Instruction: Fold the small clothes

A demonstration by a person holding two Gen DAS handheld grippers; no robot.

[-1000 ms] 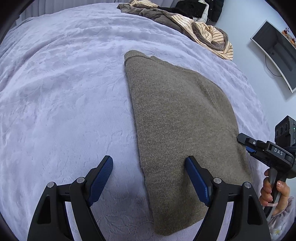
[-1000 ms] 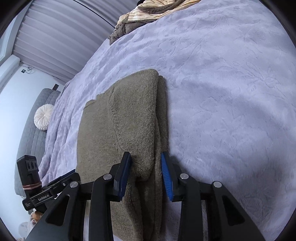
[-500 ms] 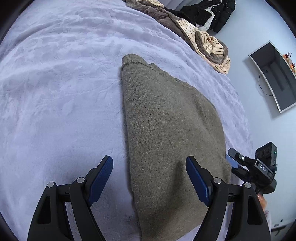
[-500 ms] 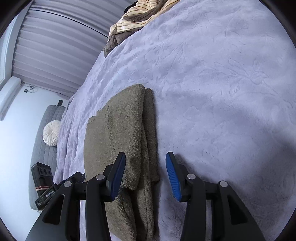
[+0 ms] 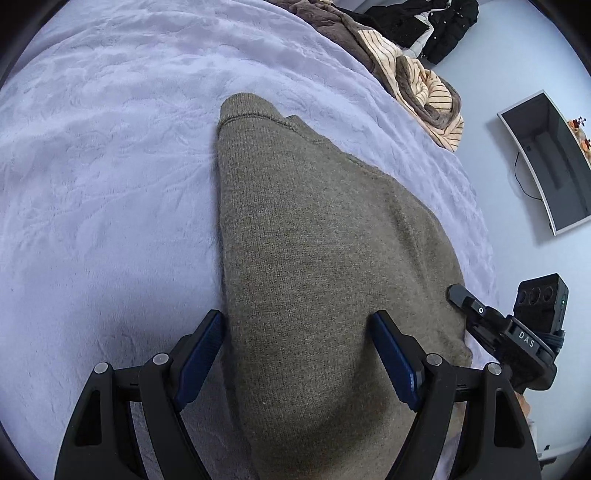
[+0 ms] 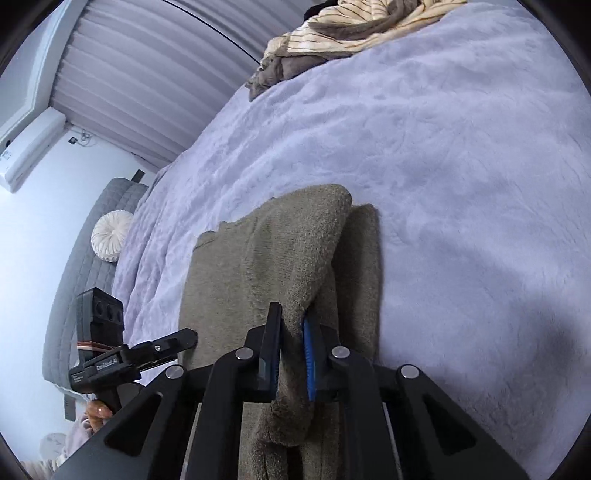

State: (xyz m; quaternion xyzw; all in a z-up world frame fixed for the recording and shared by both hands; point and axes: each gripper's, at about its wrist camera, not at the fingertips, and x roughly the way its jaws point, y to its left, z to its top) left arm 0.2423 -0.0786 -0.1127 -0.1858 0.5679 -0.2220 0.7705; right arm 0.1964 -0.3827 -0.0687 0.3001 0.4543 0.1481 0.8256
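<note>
An olive-brown knit sweater [image 5: 314,240] lies partly folded on the lavender bedspread [image 5: 110,184]. My left gripper [image 5: 295,354] is open, its blue pads straddling the sweater's near left edge. My right gripper [image 6: 293,354] is shut on a folded sleeve layer of the sweater [image 6: 295,251] at its right edge, lifting it slightly. The right gripper also shows in the left wrist view [image 5: 480,314], at the sweater's right edge. The left gripper shows in the right wrist view [image 6: 159,350], beside the sweater's left edge.
A pile of striped and brown clothes [image 5: 417,74] lies at the far side of the bed, with black clothing [image 5: 436,22] behind it. A wall monitor [image 5: 546,162] hangs to the right. A grey headboard and round white cushion [image 6: 110,240] are at the left.
My right gripper opened briefly, then shut on the sweater's folded sleeve layer. My left gripper moved rightward, so both its pads now bracket the sweater's left edge.
</note>
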